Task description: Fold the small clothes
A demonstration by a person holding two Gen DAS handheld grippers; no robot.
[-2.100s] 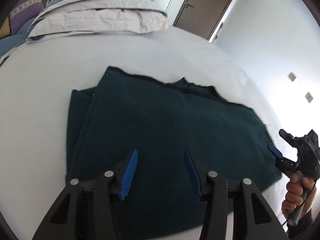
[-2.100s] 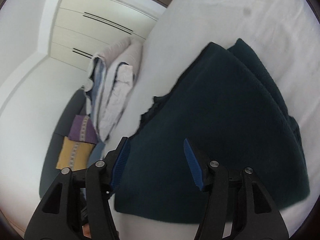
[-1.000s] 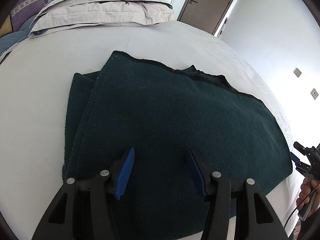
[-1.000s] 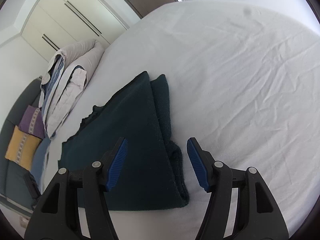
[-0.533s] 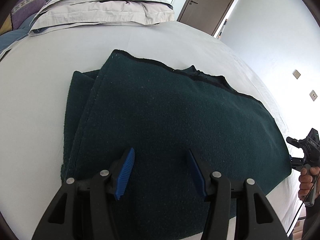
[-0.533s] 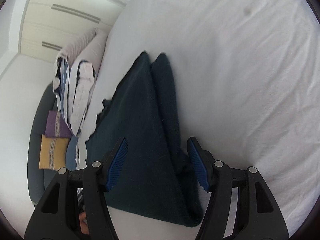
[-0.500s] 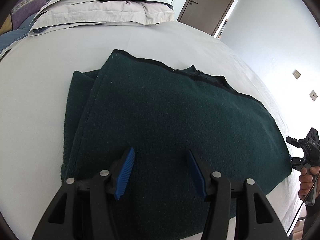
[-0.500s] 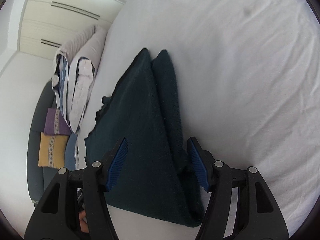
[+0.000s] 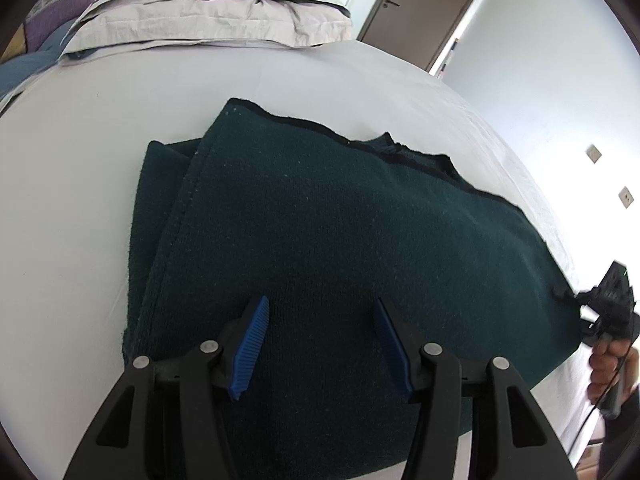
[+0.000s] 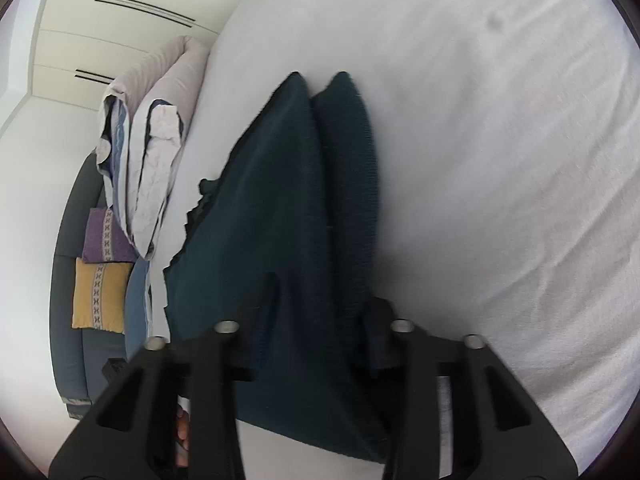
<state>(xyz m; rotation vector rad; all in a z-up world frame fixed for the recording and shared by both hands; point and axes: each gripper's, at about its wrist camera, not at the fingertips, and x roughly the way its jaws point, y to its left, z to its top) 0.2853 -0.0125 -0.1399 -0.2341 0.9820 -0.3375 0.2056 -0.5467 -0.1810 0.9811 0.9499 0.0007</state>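
Dark green knitted garment (image 9: 340, 248): folded, lying flat on white bed sheet (image 9: 80, 128), one narrower layer showing along the far-left edge, black trim along the far edge.

Right gripper (image 10: 316, 312): at the garment's right-hand corner, jaws closing with the folded cloth bunched between them; blue pads hidden by the fabric. Seen from the left wrist view at far right (image 9: 576, 304), against the cloth's edge, held by a hand (image 9: 608, 364).

Left gripper (image 9: 320, 344): over the garment's near edge, jaws spread, blue pads clear of the cloth, nothing between them.

Stacked pale pillows and bedding (image 9: 208, 16) at the head of the bed. Purple cushion (image 10: 106, 236) and yellow cushion (image 10: 98, 296) beside it. Brown door (image 9: 420, 4) beyond.
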